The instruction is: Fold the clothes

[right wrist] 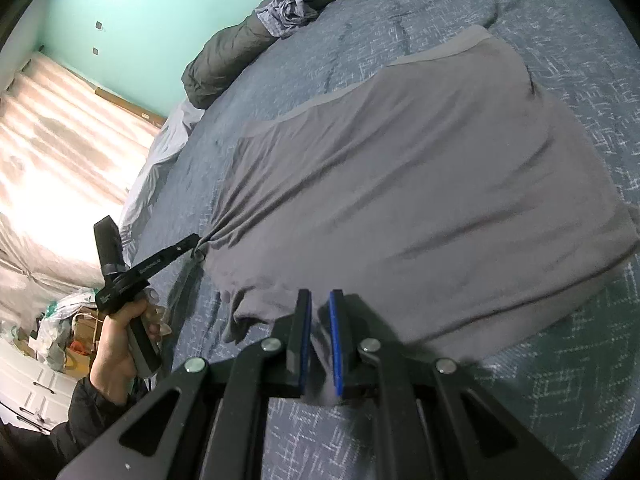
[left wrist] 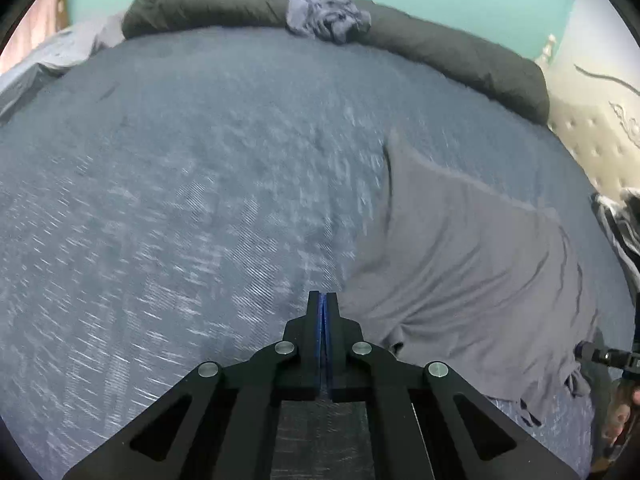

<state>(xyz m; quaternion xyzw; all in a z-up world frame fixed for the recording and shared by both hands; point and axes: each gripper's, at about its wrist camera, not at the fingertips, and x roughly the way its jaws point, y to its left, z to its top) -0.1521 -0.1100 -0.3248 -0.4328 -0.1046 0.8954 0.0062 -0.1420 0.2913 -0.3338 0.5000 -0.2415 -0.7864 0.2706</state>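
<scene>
grey garment (right wrist: 420, 184) lies flat, long axis running away toward the rolled duvet (right wrist: 224, 64).

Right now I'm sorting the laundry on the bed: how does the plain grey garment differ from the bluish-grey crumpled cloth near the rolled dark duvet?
The plain grey garment lies spread out on the blue patterned bedspread; the bluish-grey crumpled cloth sits bunched in a heap against the rolled dark duvet. The garment shows far more area. Both grippers pinch the garment's near edge; the cloth is untouched. Both are soft fabric on the bed.
</scene>
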